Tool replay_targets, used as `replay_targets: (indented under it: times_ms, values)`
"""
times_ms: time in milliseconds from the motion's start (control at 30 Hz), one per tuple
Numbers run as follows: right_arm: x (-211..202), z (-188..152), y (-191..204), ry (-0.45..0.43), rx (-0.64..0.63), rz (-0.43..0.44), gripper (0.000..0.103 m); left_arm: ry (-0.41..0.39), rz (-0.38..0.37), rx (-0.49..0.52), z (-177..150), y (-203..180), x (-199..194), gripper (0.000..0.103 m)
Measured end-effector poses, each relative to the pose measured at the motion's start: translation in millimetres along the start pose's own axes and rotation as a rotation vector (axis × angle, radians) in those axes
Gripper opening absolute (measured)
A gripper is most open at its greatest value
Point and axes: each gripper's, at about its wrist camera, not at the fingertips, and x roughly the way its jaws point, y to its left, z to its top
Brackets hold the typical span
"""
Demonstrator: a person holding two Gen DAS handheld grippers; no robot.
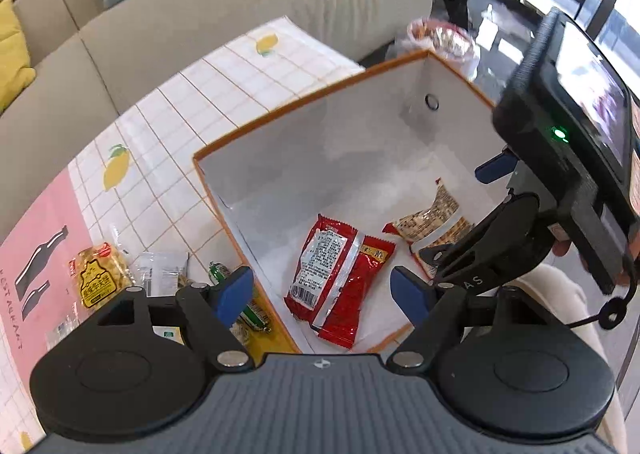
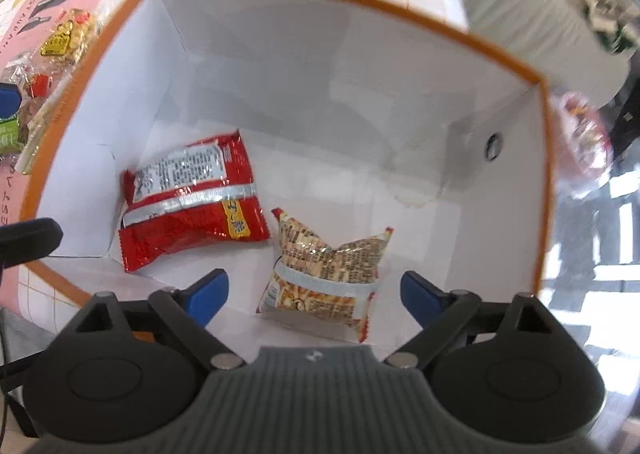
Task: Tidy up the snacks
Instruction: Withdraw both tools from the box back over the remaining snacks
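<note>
A white box with an orange rim (image 1: pixel 280 113) (image 2: pixel 340 1) stands on the table. Inside it lie a red snack packet (image 1: pixel 336 274) (image 2: pixel 192 201) and a beige printed packet (image 1: pixel 436 217) (image 2: pixel 324 274). My left gripper (image 1: pixel 324 294) hangs open over the box's near-left wall, nothing between its blue pads. My right gripper (image 2: pixel 314 294) points down into the box, open, with the beige packet lying loose on the floor below its pads. The right gripper (image 1: pixel 460 238) also shows in the left wrist view. Outside the box lie a yellow packet (image 1: pixel 100 274) (image 2: pixel 66 33) and a green one (image 1: pixel 240 302).
A clear packet (image 1: pixel 160 270) lies among the loose snacks on the lemon-print tablecloth (image 1: pixel 208 93) left of the box. A beige sofa (image 1: pixel 200 5) runs behind the table. A clear bag with red contents (image 1: pixel 444 41) sits beyond the box's far corner.
</note>
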Motion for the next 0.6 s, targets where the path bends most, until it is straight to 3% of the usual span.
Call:
replay_targets:
  times_ms: [600]
  values:
    - [-94.2, -80.3, 77.5, -0.635, 0.134, -0.088, 0.09, -0.299, 0.11, -0.225, -90.1, 35.4, -72.1, 0.09]
